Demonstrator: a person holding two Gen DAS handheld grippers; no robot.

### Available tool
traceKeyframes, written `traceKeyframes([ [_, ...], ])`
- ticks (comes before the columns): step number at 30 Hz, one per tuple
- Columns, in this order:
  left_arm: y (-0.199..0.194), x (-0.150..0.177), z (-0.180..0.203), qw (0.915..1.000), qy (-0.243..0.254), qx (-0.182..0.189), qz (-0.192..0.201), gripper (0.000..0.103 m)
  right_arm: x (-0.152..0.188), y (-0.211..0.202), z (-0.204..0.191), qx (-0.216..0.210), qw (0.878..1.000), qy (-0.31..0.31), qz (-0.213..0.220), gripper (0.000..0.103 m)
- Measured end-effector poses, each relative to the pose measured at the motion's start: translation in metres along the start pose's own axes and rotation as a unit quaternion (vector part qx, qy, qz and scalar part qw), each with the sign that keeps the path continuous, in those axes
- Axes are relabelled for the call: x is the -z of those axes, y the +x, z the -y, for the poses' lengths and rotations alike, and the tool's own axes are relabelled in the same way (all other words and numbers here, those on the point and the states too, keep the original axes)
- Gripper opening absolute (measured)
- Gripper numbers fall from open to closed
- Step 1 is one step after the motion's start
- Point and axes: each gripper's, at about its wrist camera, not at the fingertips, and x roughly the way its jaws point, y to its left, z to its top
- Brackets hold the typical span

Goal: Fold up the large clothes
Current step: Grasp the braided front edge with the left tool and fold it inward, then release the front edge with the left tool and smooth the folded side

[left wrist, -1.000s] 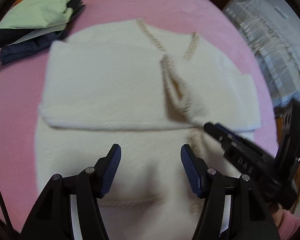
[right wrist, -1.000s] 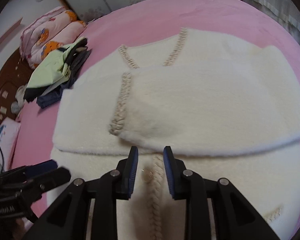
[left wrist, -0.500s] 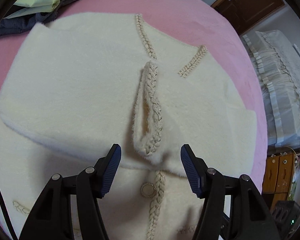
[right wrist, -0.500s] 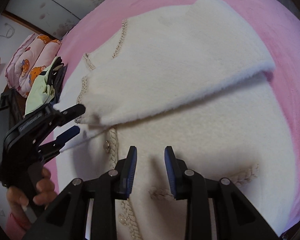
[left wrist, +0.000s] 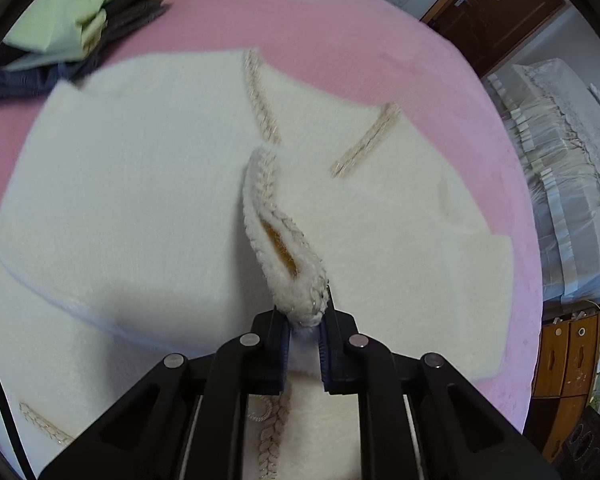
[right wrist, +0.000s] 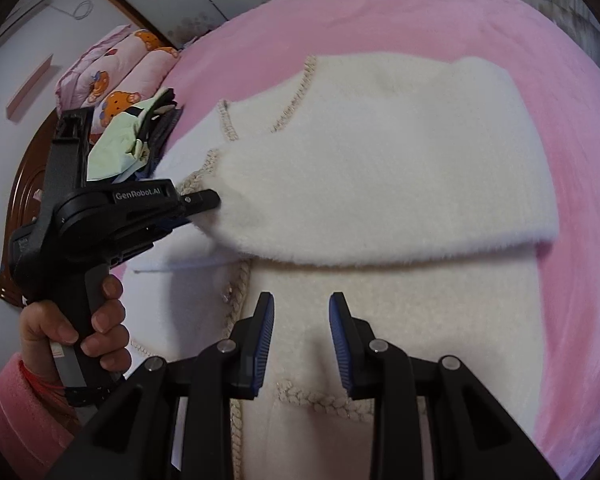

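Change since the earlier frames: the left gripper (left wrist: 304, 338), formerly spread wide above the cream cardigan (left wrist: 140, 208), is now closing on the braided sleeve cuff (left wrist: 300, 300); in the right-wrist view it has advanced toward 3 o'clock.

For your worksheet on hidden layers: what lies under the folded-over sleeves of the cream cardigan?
Under the sleeves lies the cardigan body; its braided front edge disappears beneath them. The covered chest and any buttons there cannot be seen.
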Motion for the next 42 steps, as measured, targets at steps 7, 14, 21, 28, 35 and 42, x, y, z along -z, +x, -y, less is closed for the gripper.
traceKeyframes([
  [7, -0.043, -0.027, 0.011, 0.9962, 0.017, -0.017, 0.084, 0.009, -0.026, 0.004, -0.011, -0.014, 0.999, -0.023, 0.030, 0.028],
  [14, -0.040, -0.030, -0.019, 0.9949, 0.011, -0.056, 0.083, 0.009, -0.048, 0.012, -0.017, -0.020, 0.998, -0.030, 0.052, 0.028],
  [21, -0.004, -0.011, -0.051, 0.9945, -0.021, -0.091, 0.046, 0.009, -0.061, 0.049, -0.008, 0.020, 1.000, -0.008, 0.022, 0.028],
  [28, 0.010, -0.004, -0.059, 0.9930, -0.031, -0.111, 0.026, 0.010, -0.053, 0.071, 0.033, 0.012, 1.000, 0.018, -0.018, 0.000],
  [35, 0.004, -0.005, -0.057, 0.9934, -0.023, -0.111, 0.017, 0.012, -0.050, 0.040, 0.107, 0.096, 0.992, 0.086, 0.000, 0.000],
  [42, 0.009, -0.011, -0.056, 0.9912, -0.022, -0.131, -0.004, 0.015, -0.052, 0.017, 0.135, 0.130, 0.984, 0.118, 0.020, 0.000],
])
